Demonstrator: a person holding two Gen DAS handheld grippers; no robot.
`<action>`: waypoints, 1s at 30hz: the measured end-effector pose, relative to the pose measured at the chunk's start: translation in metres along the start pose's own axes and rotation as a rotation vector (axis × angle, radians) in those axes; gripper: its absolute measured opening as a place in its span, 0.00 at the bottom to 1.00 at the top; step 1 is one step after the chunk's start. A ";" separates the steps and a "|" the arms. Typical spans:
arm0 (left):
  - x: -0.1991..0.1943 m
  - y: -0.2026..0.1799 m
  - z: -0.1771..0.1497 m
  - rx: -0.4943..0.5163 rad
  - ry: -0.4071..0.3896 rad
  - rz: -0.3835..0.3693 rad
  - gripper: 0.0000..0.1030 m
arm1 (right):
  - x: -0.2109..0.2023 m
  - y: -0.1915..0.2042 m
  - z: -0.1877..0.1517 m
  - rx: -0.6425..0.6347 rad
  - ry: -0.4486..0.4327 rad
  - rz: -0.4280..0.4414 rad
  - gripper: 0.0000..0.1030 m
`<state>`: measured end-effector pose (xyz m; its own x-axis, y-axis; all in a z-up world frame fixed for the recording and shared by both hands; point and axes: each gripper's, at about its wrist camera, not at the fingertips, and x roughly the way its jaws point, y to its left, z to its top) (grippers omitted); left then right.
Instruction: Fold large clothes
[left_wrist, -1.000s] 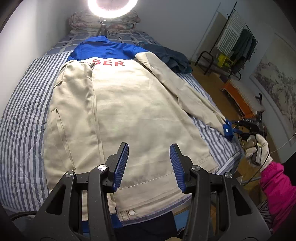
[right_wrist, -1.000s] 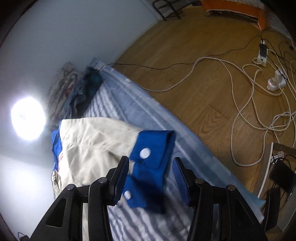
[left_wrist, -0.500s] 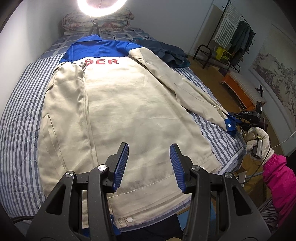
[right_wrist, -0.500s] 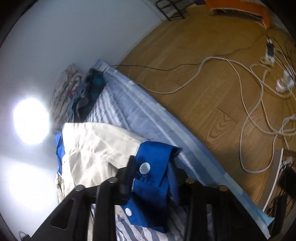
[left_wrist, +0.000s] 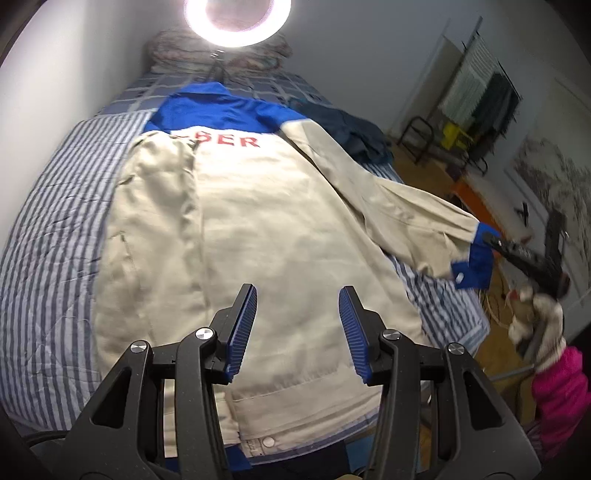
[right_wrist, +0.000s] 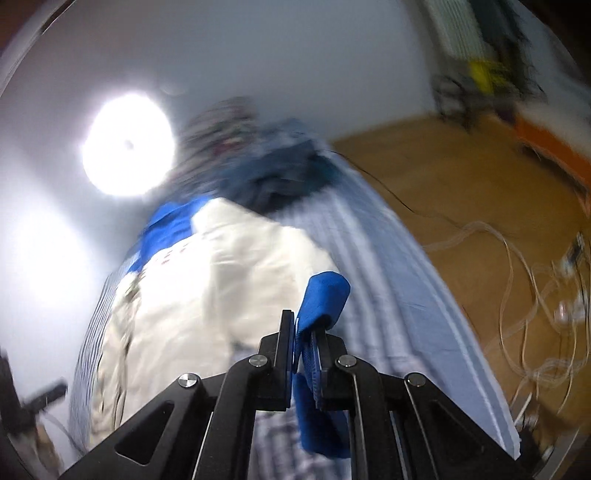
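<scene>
Left gripper (left_wrist: 297, 328): released, jaws apart with nothing between them; it hangs over the hem of the jacket (left_wrist: 258, 229) at 6 o'clock in its own view, likely waiting its turn.
Jacket: spread back-up on the striped bed (left_wrist: 55, 240), collar at 12 o'clock under the ring light (left_wrist: 238, 18), hem at 6; flat so that each fold can be laid over the back.
Left sleeve (left_wrist: 159, 236): already folded in along the body, from about 11 o'clock down to 8; it lies flat and needs no hold.
Right sleeve (left_wrist: 388, 206): runs from the shoulder at 1 o'clock out to 3, lifted clear of the bed near its end.
Cuff (left_wrist: 476, 264): blue, at 3 o'clock in the left view, pinched at the sleeve's end; taking the end lets the whole sleeve follow in one sweep.
Right gripper (right_wrist: 303, 343): clenched on the cuff, blue cloth squeezed between the pads and hanging below them; a gloved hand (left_wrist: 535, 321) carries it at 4 o'clock in the left view.
Step, as judged: the right sleeve is ready to be carried across the back to match the left one.
Risk: the grip takes only a narrow bit of the cuff, so a quick pull might slip it.
Dark garment (left_wrist: 347, 129): heaped at 1 o'clock beside the shoulder, clear of the fold.
</scene>
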<state>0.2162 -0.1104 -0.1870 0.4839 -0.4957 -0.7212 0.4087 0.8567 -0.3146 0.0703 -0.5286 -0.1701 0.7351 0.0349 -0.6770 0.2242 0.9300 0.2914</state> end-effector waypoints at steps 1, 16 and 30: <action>-0.003 0.004 0.001 -0.013 -0.009 0.002 0.46 | -0.003 0.014 -0.002 -0.034 -0.001 0.015 0.06; -0.021 0.067 -0.008 -0.180 -0.038 0.080 0.46 | 0.047 0.221 -0.174 -0.833 0.313 0.185 0.05; 0.047 0.048 -0.055 -0.239 0.199 -0.074 0.46 | 0.019 0.196 -0.156 -0.751 0.375 0.410 0.33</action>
<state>0.2158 -0.0849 -0.2704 0.2891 -0.5407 -0.7900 0.2329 0.8402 -0.4898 0.0284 -0.2883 -0.2315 0.3819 0.4067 -0.8299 -0.5751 0.8075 0.1311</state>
